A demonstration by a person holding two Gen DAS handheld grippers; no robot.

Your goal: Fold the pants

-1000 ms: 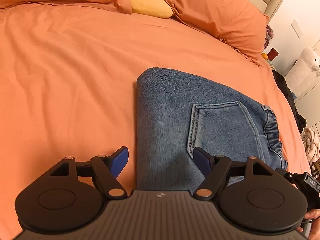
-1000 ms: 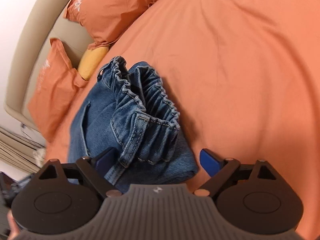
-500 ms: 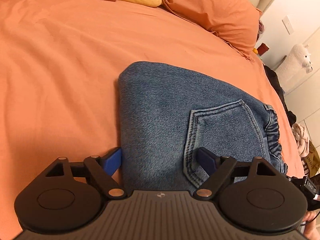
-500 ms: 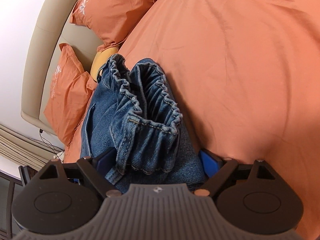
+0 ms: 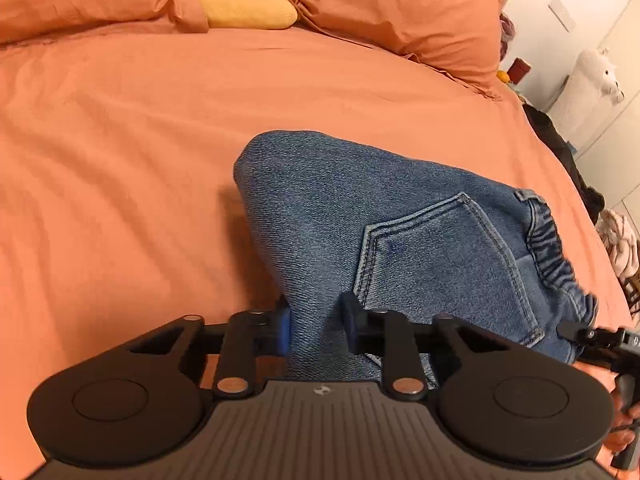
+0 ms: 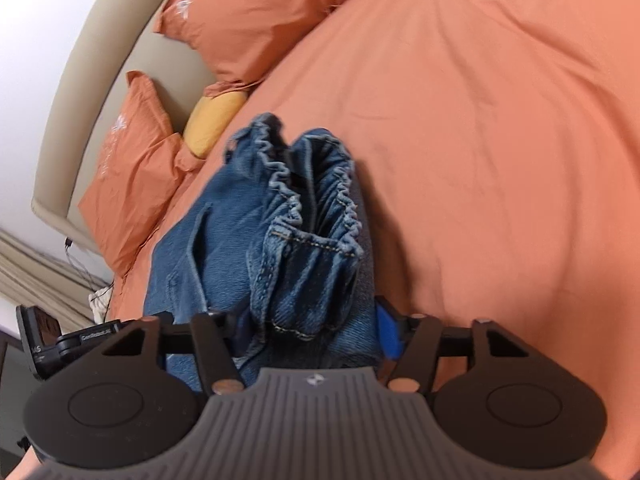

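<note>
Blue denim pants (image 5: 400, 232) lie folded in a thick bundle on the orange bed sheet (image 5: 120, 160), back pocket up and elastic waistband to the right. My left gripper (image 5: 314, 326) is shut on the bundle's near folded edge. In the right wrist view the pants (image 6: 240, 240) show their gathered waistband end on. My right gripper (image 6: 310, 334) is shut on the waistband end, with the denim bunched between its blue pads. The other gripper's tip (image 5: 592, 340) shows at the right edge of the left wrist view.
Orange pillows (image 5: 400, 12) and a yellow cushion (image 5: 240, 0) lie at the bed's head against a beige headboard (image 6: 100, 60). A white plush toy (image 5: 592, 80), dark clothes (image 5: 560, 148) and small items stand beyond the bed's right side. Open sheet (image 6: 500, 140) lies right of the pants.
Both grippers moved onto the pants and closed: the left on the near folded edge, the right on the waistband end. The bundle now looks slightly raised and bunched.
</note>
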